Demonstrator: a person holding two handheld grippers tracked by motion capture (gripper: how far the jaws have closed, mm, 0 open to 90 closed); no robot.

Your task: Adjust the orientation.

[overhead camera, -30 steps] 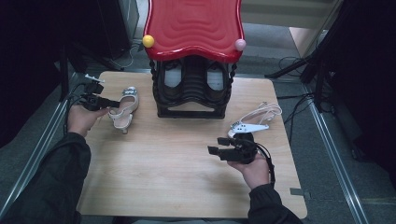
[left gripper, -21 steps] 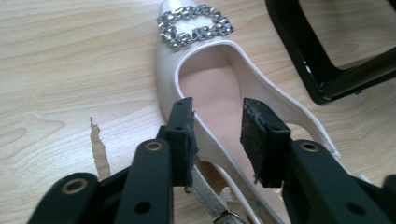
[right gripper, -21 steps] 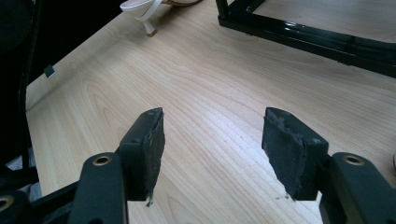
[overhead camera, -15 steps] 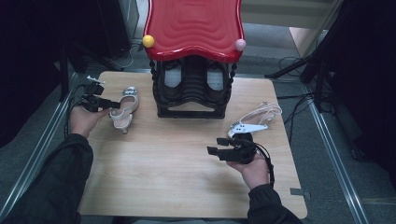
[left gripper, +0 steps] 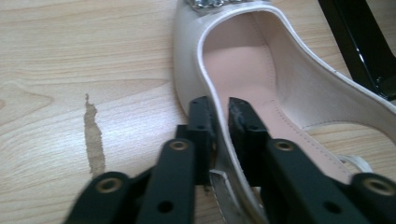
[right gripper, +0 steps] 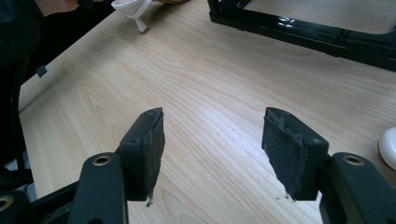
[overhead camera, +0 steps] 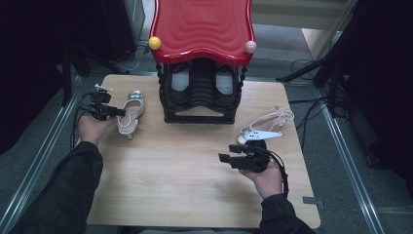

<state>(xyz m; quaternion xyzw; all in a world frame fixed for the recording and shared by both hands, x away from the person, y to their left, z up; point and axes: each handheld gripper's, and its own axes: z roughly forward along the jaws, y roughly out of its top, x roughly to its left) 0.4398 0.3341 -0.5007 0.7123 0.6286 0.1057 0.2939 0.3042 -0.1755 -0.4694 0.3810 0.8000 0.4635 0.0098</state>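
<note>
- Left gripper (left gripper: 217, 121): jaws have just been closing, now pinching side wall of beige heeled shoe (left gripper: 280, 84), one pad inside, one outside.
- Shoe lies near table's (overhead camera: 160, 175) left edge, far corner, just beside black-and-red shoe rack (overhead camera: 199, 92).
- Right gripper (right gripper: 217, 149): jaws spread, nothing btwn, hovering nr right edge by white strappy sandal (overhead camera: 265, 127).
- Step: grasp looks made; next prob. lift w/o tipping, carry toward rack.
</note>
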